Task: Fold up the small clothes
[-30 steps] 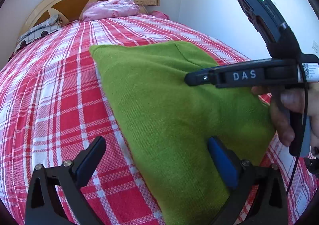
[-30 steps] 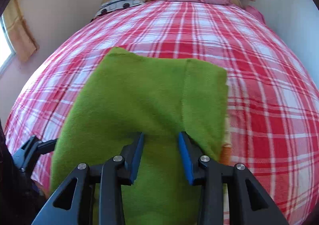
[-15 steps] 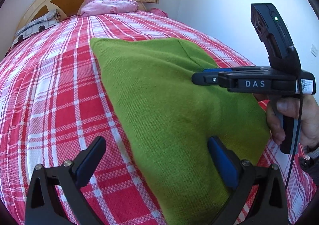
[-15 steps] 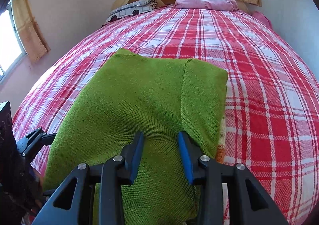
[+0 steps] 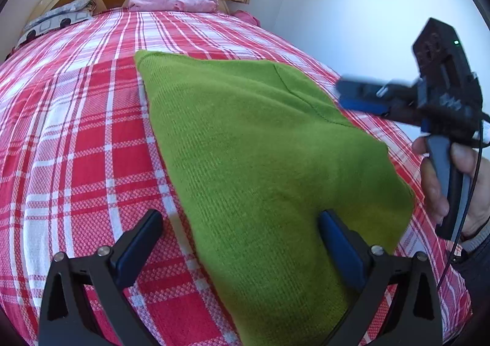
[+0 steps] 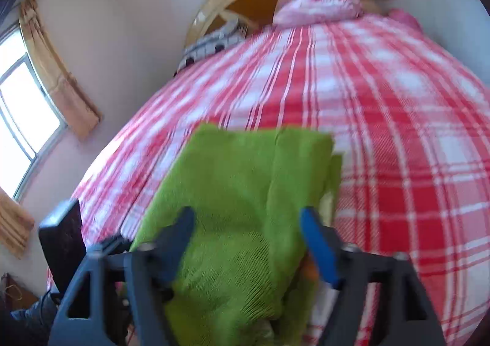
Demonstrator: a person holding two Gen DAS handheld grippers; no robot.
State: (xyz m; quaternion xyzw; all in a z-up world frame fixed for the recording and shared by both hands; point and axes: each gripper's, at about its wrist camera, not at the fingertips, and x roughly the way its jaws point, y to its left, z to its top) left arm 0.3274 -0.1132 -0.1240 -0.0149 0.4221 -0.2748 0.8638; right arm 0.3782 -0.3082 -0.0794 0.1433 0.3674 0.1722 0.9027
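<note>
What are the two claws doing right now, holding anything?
Left claw: open, empty, over the green garment.
Right claw: open, jaws just spread, garment lying loose between them.

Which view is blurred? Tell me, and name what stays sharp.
Left wrist view: sharp, with the knit of the green sweater crisp; only the right gripper smears, its jaws just opening with nothing pinched between them. Right wrist view: blurred throughout, the plaid bedspread streaked and the side window blown out white.

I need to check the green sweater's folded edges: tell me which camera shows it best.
Left wrist view: the green sweater lies sharp, its far edge and sleeve seam clear. The right wrist view is blurred, though it shows the folded right side.
</note>
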